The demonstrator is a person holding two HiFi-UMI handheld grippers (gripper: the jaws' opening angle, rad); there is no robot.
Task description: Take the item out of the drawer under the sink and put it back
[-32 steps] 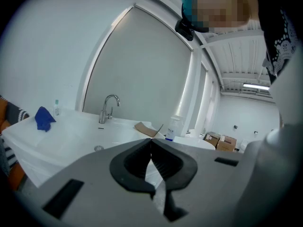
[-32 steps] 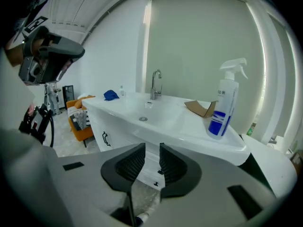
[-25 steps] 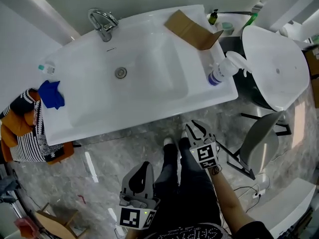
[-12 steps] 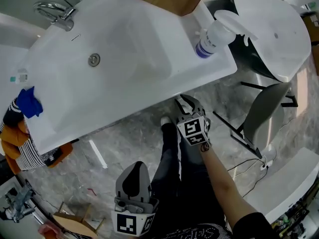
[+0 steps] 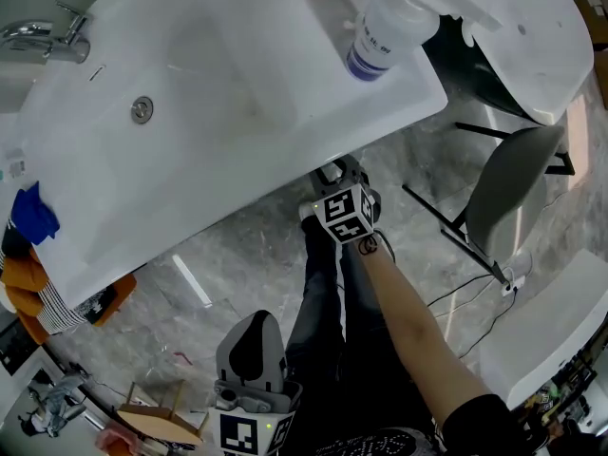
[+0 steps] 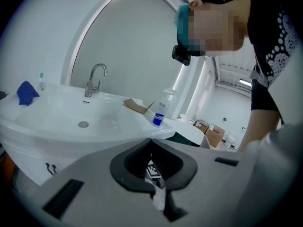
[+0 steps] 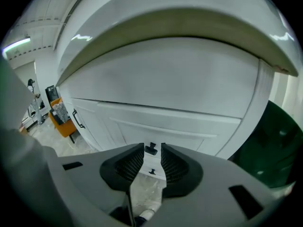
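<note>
The white cabinet under the sink (image 5: 237, 93) fills the right gripper view. Its drawer front (image 7: 189, 126) is closed, with a small black knob (image 7: 150, 149) and a second knob (image 7: 151, 171) lower down. My right gripper (image 7: 152, 148) points at the upper knob, which shows in the gap just beyond the fingertips, untouched. Its jaws have just been opening and stand open. From the head view, the right gripper (image 5: 334, 171) sits below the sink's front edge. My left gripper (image 5: 257, 319) hangs lower beside the person's legs, jaws together and empty; the left gripper (image 6: 151, 141) faces the sink.
On the sink top stand a spray bottle (image 5: 380, 27), a blue cloth (image 5: 33, 212) and the faucet (image 5: 38, 36). A grey chair (image 5: 508, 207) and a white round table (image 5: 513, 36) stand to the right. A cabinet door handle (image 7: 77, 119) shows at left.
The right gripper has sunk toward the cabinet front under the sink's edge. The left gripper has dropped lower in the picture. The sink has come nearer in the head view.
</note>
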